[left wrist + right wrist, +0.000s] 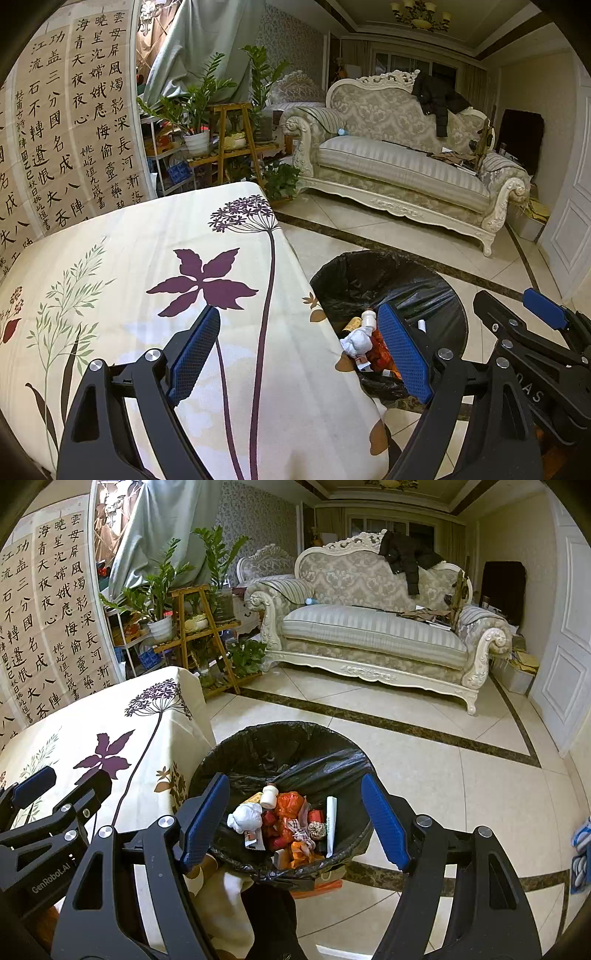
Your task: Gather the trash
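the trash bin point(280, 746), lined with a black bag, stands on the tiled floor just beside the corner of the table point(122, 258), which is covered by a cream cloth printed with purple flowers. its mouth faces straight up, so its long axis runs upright, and the bag's edge is folded over the rim.

inside the bin lies a heap of trash: a crumpled white wad point(243, 818) on the side nearest the table, a small white bottle point(269, 795) just behind it with its neck pointing up and away from the camera, orange wrappers point(291, 805) in the middle, and a long pale strip point(330, 823) on the side away from the table, its long axis running from the near rim toward the far one.

the right gripper point(295, 819) hangs above the bin, pointing down into it. its blue-padded jaws stand wide apart, one toward each side of the bin's mouth, and nothing is between them but air; no pad touches the trash.

the left gripper point(306, 354) is over the table edge next to the bin, one finger above the cloth and the other above the bin's rim. its jaws are also spread wide and hold nothing.

beyond the bin, well apart from it, a pale carved sofa point(369, 635) stands against the far wall.
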{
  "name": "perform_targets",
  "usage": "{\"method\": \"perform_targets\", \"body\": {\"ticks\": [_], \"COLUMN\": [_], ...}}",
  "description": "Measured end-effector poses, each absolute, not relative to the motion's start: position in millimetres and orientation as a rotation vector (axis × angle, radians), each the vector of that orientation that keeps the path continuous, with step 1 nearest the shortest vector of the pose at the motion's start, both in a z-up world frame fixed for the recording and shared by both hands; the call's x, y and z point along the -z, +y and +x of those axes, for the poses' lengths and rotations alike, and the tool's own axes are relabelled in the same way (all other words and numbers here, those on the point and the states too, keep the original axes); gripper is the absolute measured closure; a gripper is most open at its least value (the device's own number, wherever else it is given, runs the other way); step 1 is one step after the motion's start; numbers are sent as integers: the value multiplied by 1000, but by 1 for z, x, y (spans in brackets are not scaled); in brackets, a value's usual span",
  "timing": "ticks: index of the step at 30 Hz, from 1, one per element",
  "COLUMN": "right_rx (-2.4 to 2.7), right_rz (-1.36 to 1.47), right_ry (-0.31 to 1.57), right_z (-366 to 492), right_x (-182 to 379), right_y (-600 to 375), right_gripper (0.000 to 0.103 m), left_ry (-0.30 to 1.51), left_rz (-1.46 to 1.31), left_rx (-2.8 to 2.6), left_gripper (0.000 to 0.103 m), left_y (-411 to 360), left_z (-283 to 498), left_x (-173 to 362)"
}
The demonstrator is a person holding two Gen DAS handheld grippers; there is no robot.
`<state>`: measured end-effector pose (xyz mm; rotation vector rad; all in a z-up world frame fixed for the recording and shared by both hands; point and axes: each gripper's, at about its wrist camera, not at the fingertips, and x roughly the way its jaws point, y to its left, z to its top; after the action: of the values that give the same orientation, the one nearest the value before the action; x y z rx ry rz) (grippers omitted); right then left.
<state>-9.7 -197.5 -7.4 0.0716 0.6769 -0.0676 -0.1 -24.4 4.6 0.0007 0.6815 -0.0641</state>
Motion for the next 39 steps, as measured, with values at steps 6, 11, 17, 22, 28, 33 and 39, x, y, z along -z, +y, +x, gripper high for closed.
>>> {"method": "perform_targets", "body": {"ticks": [6, 11, 17, 22, 28, 33, 39], "right_rx": [68, 68, 68, 68, 68, 68, 68], "right_rz": [71, 71, 71, 72, 71, 72, 72], "right_ry": [677, 676, 676, 675, 676, 675, 675], "right_z": [-10, -10, -10, -10, -10, -11, -10], "right_x": [8, 8, 8, 9, 9, 9, 9], "right_y": [-197, -196, -196, -197, -196, -196, -197], "right_gripper": [31, 31, 31, 31, 31, 31, 31], "left_ry": [682, 682, 682, 682, 679, 677, 667], "left_rz": [-2, 0, -3, -5, 6, 9, 6], "left_rx": [64, 64, 65, 66, 67, 67, 53], "left_gripper": [18, 18, 18, 18, 18, 18, 18], "left_y": [-24, -23, -23, -25, -31, -36, -35], "left_z": [0, 0, 0, -2, -4, -5, -4], "left_x": [-5, -5, -5, -2, -1, -1, -4]}}
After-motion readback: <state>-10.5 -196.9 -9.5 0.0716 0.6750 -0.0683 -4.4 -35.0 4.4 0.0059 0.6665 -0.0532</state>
